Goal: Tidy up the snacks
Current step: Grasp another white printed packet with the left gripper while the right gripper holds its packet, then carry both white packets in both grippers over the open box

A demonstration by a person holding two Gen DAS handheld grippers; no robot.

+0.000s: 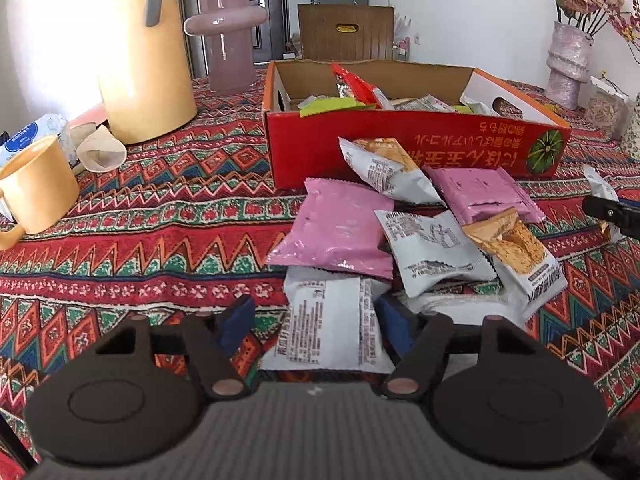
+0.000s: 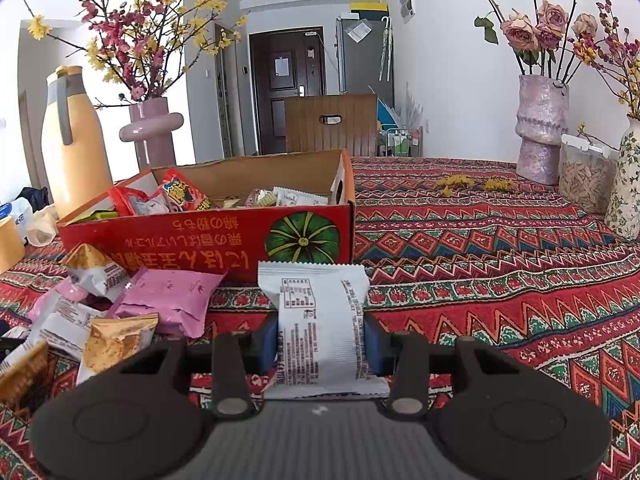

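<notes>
Left gripper (image 1: 314,320) is hovering low over the near edge of the snack pile, jaws standing apart on either side of a white packet (image 1: 328,320) lying flat on the patterned tablecloth (image 1: 160,216); the right pad is sitting at the packet's edge, the left pad is clear of it, so no grip is showing. Right gripper (image 2: 320,344) is clamping a second white packet (image 2: 318,320) upright between its blue pads, just in front of the red cardboard box (image 2: 224,240). Both packets are showing printed panels of small black text and crimped ends. In the left wrist view the pile is comprising two pink packets (image 1: 340,232), several white ones and two with orange-gold fronts (image 1: 508,248). The box is already holding assorted snacks. One yellow mug (image 1: 36,188) is standing to the left.
</notes>
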